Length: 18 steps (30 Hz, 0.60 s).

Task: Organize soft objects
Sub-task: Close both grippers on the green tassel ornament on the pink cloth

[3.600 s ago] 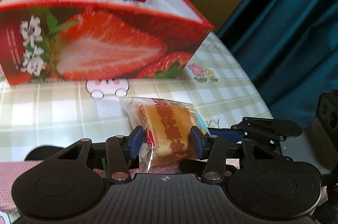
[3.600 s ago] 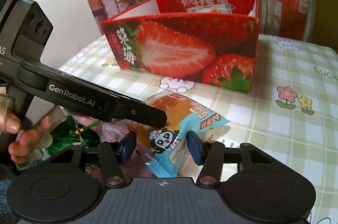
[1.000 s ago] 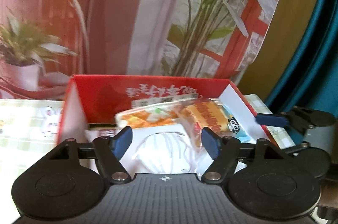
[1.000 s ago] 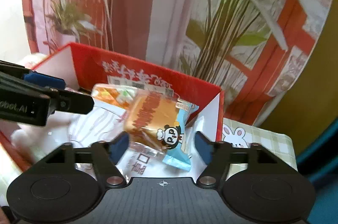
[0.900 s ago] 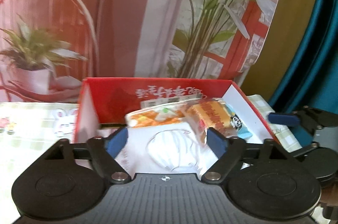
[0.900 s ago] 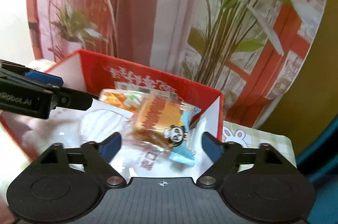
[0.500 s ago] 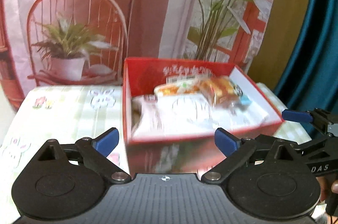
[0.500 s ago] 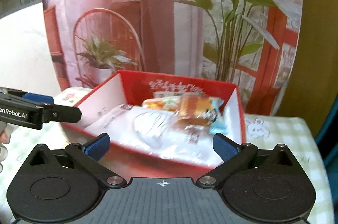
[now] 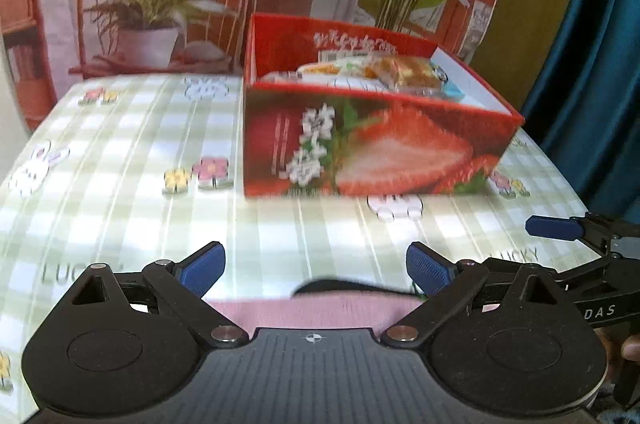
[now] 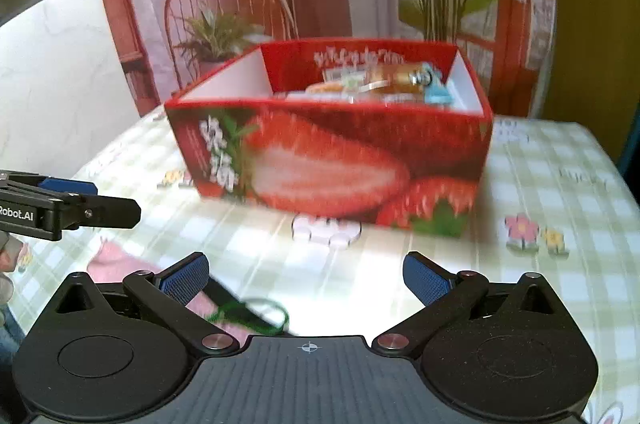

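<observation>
Left gripper (image 9: 316, 268): blue-padded fingers spread wide apart, nothing between them, hovering over the near edge of the green-and-white checked tablecloth surface (image 9: 120, 152). Right gripper (image 10: 306, 274): same state, fingers wide apart, empty. Each gripper shows in the other's view, left one at the left edge of the right wrist view, right one at the right edge of the left wrist view.

Red cardboard box with strawberry print (image 9: 372, 144) sits on the surface ahead of both grippers, well apart from them, open top. Inside, toward the back right: orange bread roll in clear wrapper with blue end (image 10: 404, 80), lying on top of white plastic packaging (image 9: 360, 86). Just beside it, to its left, a second wrapped snack with orange and green print (image 9: 344, 66). Both blurred, details unreadable.

Pink knitted fabric (image 9: 340, 308) lies at the near edge of the surface below the left gripper. Green looped cord (image 10: 256, 316) lies on the surface just ahead of the right gripper, next to more pink fabric.
</observation>
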Each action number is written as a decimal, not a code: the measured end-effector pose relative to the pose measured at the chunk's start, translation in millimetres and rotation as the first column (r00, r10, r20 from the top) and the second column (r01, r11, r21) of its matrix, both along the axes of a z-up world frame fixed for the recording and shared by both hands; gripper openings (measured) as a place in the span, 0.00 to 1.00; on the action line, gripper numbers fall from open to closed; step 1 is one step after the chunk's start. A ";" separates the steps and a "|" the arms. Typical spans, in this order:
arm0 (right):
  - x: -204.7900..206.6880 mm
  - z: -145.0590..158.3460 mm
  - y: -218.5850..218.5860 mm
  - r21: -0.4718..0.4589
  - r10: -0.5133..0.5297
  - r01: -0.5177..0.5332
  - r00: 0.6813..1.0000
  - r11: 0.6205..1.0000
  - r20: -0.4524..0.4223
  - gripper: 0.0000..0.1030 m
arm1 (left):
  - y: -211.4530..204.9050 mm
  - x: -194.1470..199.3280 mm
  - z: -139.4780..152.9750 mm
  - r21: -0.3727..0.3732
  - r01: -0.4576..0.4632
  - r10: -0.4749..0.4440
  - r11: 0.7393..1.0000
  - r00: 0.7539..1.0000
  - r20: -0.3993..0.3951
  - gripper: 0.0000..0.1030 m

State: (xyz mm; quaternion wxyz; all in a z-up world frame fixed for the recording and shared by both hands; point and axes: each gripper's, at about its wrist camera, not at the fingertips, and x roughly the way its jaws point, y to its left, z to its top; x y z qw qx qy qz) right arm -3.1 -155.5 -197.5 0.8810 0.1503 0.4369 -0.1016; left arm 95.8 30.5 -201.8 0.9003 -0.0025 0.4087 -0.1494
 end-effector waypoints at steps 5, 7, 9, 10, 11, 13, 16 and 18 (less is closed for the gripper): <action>-9.7 -3.2 19.2 0.005 0.047 -0.047 0.999 0.999 -0.011 0.99 | 8.5 -20.1 -2.7 0.011 -0.008 0.008 1.000 1.000 -0.025 0.95; -9.9 -1.6 27.6 -0.002 0.072 -0.072 0.997 0.997 -0.009 0.99 | 12.4 -29.3 -1.1 0.016 -0.011 0.011 1.000 1.000 -0.023 0.95; -9.4 -1.6 36.1 -0.008 0.101 -0.101 0.995 0.995 -0.010 0.99 | 17.3 -37.8 0.9 0.018 -0.011 0.011 1.000 1.000 -0.017 0.95; -9.6 -1.8 40.8 -0.011 0.116 -0.116 0.993 0.993 -0.012 0.99 | 19.3 -42.0 1.7 0.015 -0.011 0.011 1.000 1.000 -0.015 0.95; -9.3 -1.9 45.4 -0.012 0.132 -0.132 0.991 0.991 -0.015 0.99 | 21.5 -45.7 2.2 0.011 -0.011 0.011 1.000 1.000 -0.015 0.95; -9.0 -2.4 53.9 -0.011 0.159 -0.159 0.987 0.987 -0.020 0.98 | 25.5 -51.3 1.4 0.004 -0.011 0.011 1.000 1.000 -0.020 0.95; -8.6 -3.1 65.4 0.004 0.204 -0.204 0.979 0.979 -0.025 0.96 | 31.5 -56.4 -2.3 -0.022 -0.011 0.010 1.000 0.999 -0.037 0.90; -8.8 -2.2 73.0 0.008 0.233 -0.232 0.972 0.973 -0.025 0.95 | 36.2 -59.4 -5.8 -0.065 -0.009 0.005 0.998 0.999 -0.054 0.85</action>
